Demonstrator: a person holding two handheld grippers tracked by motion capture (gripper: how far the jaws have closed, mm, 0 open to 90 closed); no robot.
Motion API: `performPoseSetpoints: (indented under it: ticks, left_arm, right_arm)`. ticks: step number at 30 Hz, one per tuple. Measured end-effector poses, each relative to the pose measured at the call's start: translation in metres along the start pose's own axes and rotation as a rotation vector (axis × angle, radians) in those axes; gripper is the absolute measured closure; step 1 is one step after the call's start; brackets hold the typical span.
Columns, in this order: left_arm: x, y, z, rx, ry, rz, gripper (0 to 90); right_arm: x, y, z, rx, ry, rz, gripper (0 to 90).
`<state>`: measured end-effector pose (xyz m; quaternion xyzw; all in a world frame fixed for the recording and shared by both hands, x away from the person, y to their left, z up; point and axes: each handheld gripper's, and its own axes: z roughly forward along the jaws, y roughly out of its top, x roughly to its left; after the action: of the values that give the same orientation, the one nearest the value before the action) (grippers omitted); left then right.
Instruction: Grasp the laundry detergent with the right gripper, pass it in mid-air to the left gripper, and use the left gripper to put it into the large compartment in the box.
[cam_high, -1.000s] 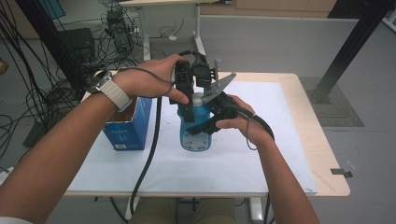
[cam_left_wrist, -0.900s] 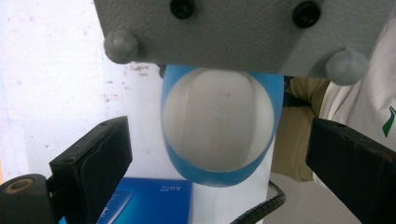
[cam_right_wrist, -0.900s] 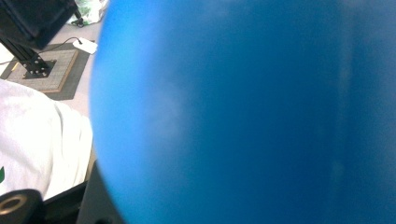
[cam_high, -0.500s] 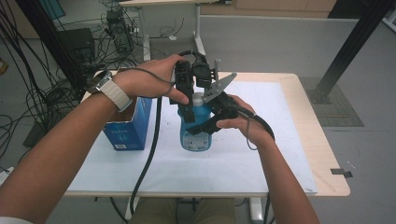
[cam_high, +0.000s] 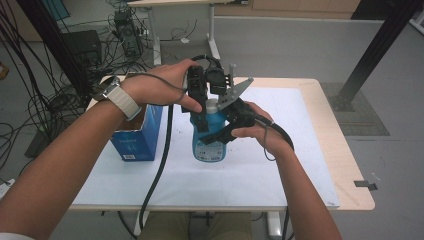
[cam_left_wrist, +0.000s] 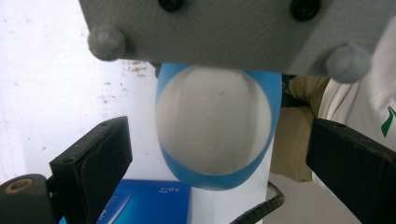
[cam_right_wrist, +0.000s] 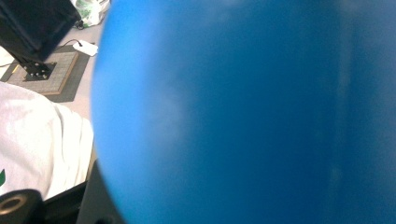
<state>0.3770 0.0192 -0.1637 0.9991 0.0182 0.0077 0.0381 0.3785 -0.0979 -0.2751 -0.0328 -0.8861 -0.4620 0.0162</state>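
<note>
- The blue bottle (cam_high: 210, 142) stands upright on the white mat (cam_high: 280, 170) at the table's center, its base on the mat. Its long axis is vertical, with the white cap (cam_high: 214, 106) pointing straight up.
- The right gripper (cam_high: 220, 131) comes in from 4 o'clock, jaws clamped on the bottle's blue body and bracing it.
- The left gripper (cam_high: 202, 120) hangs over the cap from 11 o'clock. In the left gripper view its 2 jaws stand apart on either side of the cap (cam_left_wrist: 214, 133), touching nothing.
- Risk, as I judge it: if the left jaws close off-center on the round cap, they could slip, or tilt the bottle against the right grip.
- A hard squeeze on the body could push liquid out once the cap loosens.
- Farther off at 9 o'clock, a blue box (cam_high: 137, 135) sits just beside the bottle; a swinging cable (cam_high: 160, 170) could nudge it.
</note>
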Motion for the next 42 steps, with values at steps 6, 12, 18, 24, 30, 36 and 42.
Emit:
performPoseSetpoints:
  ticks: [6,12,18,24,30,36,42]
  left_arm:
    - [0.0012,-0.0001,0.0013,-0.003,-0.002,0.003,7.5]
    - [0.0018,0.0005,0.0021,-0.004,-0.003,0.0,7.6]
    - [0.0031,0.0009,0.0043,-0.004,-0.007,0.005,7.8]
    - [0.0038,0.0007,0.006,-0.01,-0.015,0.004,8.1]
    - [0.0032,0.0015,0.0069,-0.021,-0.019,0.01,9.1]
    - [0.002,0.002,0.0072,-0.028,-0.023,0.005,10.1]
    - [0.0023,0.0033,0.0072,-0.028,-0.033,0.018,10.9]
  right_arm:
    - [-0.0004,-0.0001,0.001,-0.001,0.0,-0.009,43.3]
    - [0.0,0.0007,0.0019,-0.001,0.003,-0.011,43.3]
    - [0.0015,0.0022,0.002,-0.004,0.009,-0.014,43.3]
    - [0.0019,0.0033,0.0014,-0.012,0.009,-0.03,43.3]
    - [0.0057,0.0059,-0.0005,-0.008,0.01,-0.01,43.3]
    - [0.008,0.007,-0.0025,-0.006,-0.001,-0.001,43.3]
    - [0.0088,0.0074,-0.0021,-0.028,0.032,-0.02,43.3]
